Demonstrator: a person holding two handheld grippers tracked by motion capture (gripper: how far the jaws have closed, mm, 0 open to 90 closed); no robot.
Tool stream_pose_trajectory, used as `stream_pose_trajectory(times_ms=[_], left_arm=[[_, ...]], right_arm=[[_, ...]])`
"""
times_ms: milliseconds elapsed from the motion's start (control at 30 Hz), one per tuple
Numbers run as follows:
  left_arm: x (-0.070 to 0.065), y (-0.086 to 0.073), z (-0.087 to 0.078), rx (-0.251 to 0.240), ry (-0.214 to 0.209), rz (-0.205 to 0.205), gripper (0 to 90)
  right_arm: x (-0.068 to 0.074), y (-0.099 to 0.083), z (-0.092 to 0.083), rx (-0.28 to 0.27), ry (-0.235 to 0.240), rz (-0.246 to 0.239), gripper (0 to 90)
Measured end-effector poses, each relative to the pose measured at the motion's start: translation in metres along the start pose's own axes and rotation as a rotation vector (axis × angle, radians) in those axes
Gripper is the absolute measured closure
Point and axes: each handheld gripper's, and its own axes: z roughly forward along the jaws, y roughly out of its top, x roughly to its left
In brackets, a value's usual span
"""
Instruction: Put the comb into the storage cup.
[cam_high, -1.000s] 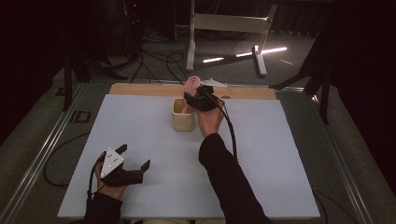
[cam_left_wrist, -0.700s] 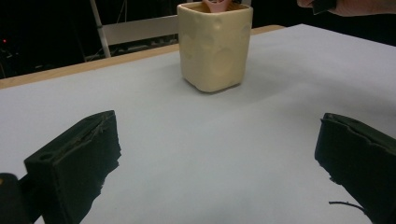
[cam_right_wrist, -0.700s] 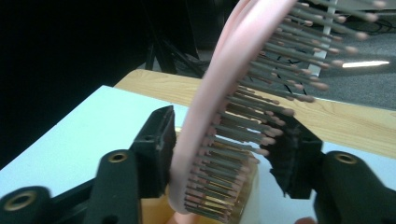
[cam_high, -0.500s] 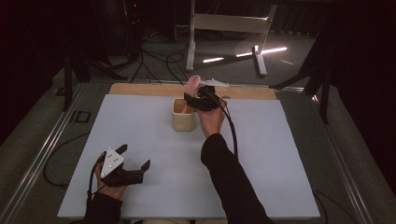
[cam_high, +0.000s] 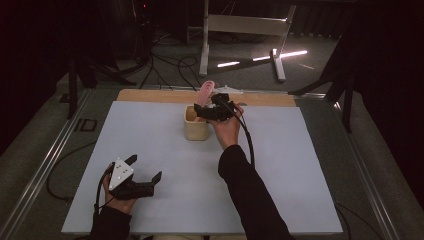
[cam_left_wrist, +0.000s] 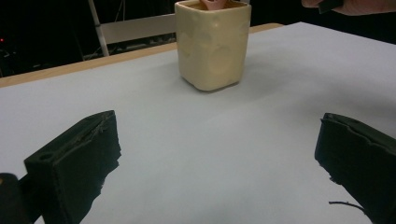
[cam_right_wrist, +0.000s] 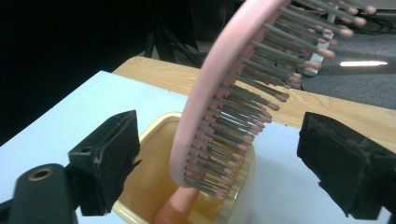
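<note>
One cream cup stands at the table's far middle, pink hairbrush handle-down inside, leaning. Right gripper jaws just opened, flanking brush without contact. Left gripper spread, empty, near edge.

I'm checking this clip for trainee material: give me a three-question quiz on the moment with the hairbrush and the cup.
1. True or false: the pink hairbrush stands handle-down in the cream square cup.
2. The right gripper is: A) clamped on the brush, B) open with the brush between its jaws, C) resting flat on the table.
3. What does the left gripper hold?

Key: 1. True. 2. B; its jaws have just been opening and the pads stand clear of the brush. 3. Nothing; it is open, near the front of the white tabletop.
</note>
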Motion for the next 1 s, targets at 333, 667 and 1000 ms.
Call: stream_pose_trajectory(times_ms=[333, 667, 1000], left_arm=[[0.0, 0.0, 0.0, 0.006, 0.008, 0.002, 0.6], [0.0, 0.0, 0.0, 0.006, 0.015, -0.001, 0.6], [0.001, 0.0, 0.0, 0.009, 0.029, -0.002, 0.5]], right_arm=[[0.002, -0.001, -0.005, 0.012, 0.016, -0.023, 10.3], [0.003, -0.008, -0.015, 0.005, 0.024, -0.05, 10.1], [-0.005, -0.019, -0.031, 0.012, 0.033, -0.054, 10.1]])
